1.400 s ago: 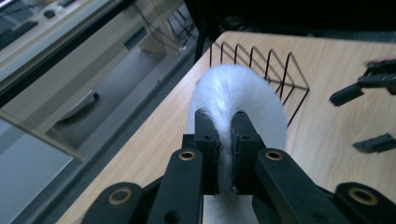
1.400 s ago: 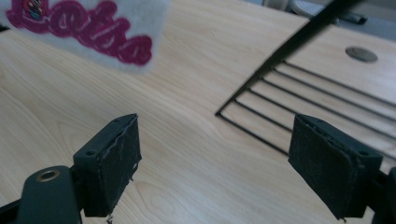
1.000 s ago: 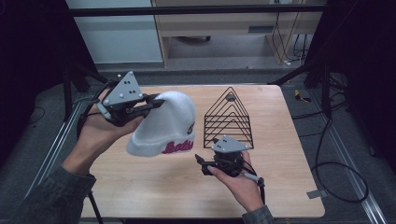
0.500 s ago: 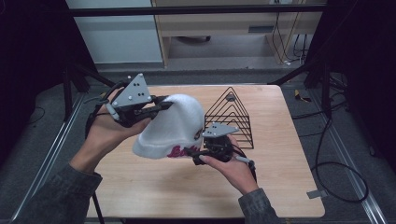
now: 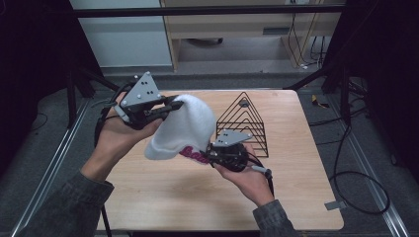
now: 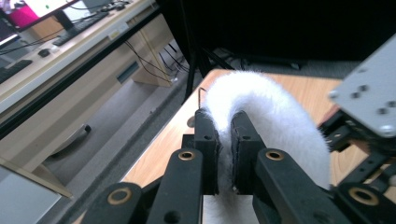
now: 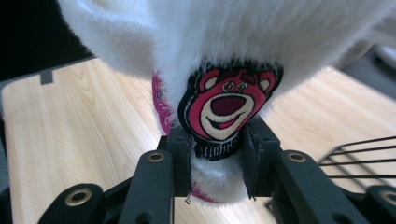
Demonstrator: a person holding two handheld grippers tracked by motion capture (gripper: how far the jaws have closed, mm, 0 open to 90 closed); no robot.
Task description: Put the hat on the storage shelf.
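— Where is the white fluffy hat (image 5: 180, 129) right now?

— Off the table (image 5: 296, 197), held up between the two grippers over the left half of the tabletop, nearer the far edge than the near one. The left gripper (image 5: 170, 106) has it at its upper end, toward the far-left corner; the right gripper (image 5: 210, 153) has it at the lower end, close to the middle of the table.

— How do the left fingers sit on it?

— In the left gripper view the two black jaws are closed on a fold of the fur; the white pile fills the narrow gap between the fingers (image 6: 205, 140) and bulges out above and to the right of them. So that gripper (image 6: 223, 149) is clamped on the hat (image 6: 275, 116).

— And the right ones?

— In the right gripper view the jaws stand one on each side of the hem, with the red bear patch (image 7: 226, 105) just above and between them. The fabric is pinched there, touching both fingers (image 7: 180, 158), so this gripper (image 7: 217, 163) also grips the hat (image 7: 233, 32).

— Anything else on the table?

— A black wire rack (image 5: 244, 123), triangular, standing toward the far-right part, just behind the right gripper.
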